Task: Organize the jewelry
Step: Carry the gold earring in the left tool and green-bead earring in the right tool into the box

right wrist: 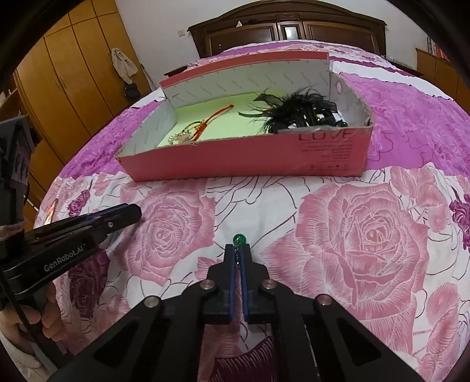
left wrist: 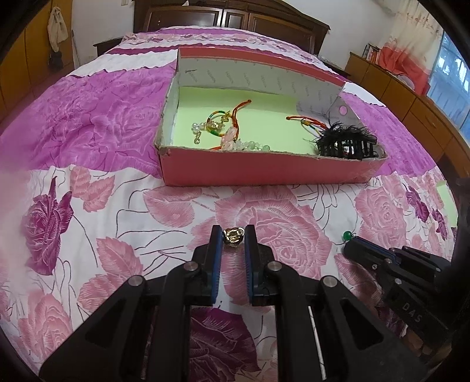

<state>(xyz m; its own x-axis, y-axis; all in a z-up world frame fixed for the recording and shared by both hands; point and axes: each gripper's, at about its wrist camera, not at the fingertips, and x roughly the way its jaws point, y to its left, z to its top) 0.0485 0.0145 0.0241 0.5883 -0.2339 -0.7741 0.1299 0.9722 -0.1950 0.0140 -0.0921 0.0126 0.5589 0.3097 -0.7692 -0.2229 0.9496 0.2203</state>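
I have my left gripper (left wrist: 232,235) low over the rose-print bedspread (left wrist: 102,223), its jaws closed in on a small gold ring (left wrist: 233,236) that sits between the blue pads right at the fingertips; both pads look to be touching it, so I read it as pinched. My right gripper (right wrist: 238,249) is drawn almost fully together on a thin chain, with a green bead (right wrist: 239,239) poking out just past the fingertips; from the left wrist view the same bead (left wrist: 347,235) shows at the tip of the right gripper (left wrist: 352,244), off to the right of my left one. In the right wrist view the left gripper (right wrist: 132,211) comes in from the left side, level with my fingertips and well apart from them. Straight ahead of both grippers lies the pink cardboard box (left wrist: 264,169), open-topped with a pale green floor, resting on the bedspread. Inside it, ahead and slightly left of my left gripper, is a tangle of beaded bracelets and red cord (left wrist: 226,129); toward the box's right end sits a black feathered hair clip (left wrist: 343,144), with another red-corded piece (left wrist: 305,122) just beside it. From the right wrist view the feathered clip (right wrist: 296,113) is ahead and to the right, the corded bracelets (right wrist: 196,129) ahead and to the left. Beyond the box, at the far end of the bed, stands a dark wooden headboard (right wrist: 288,25).
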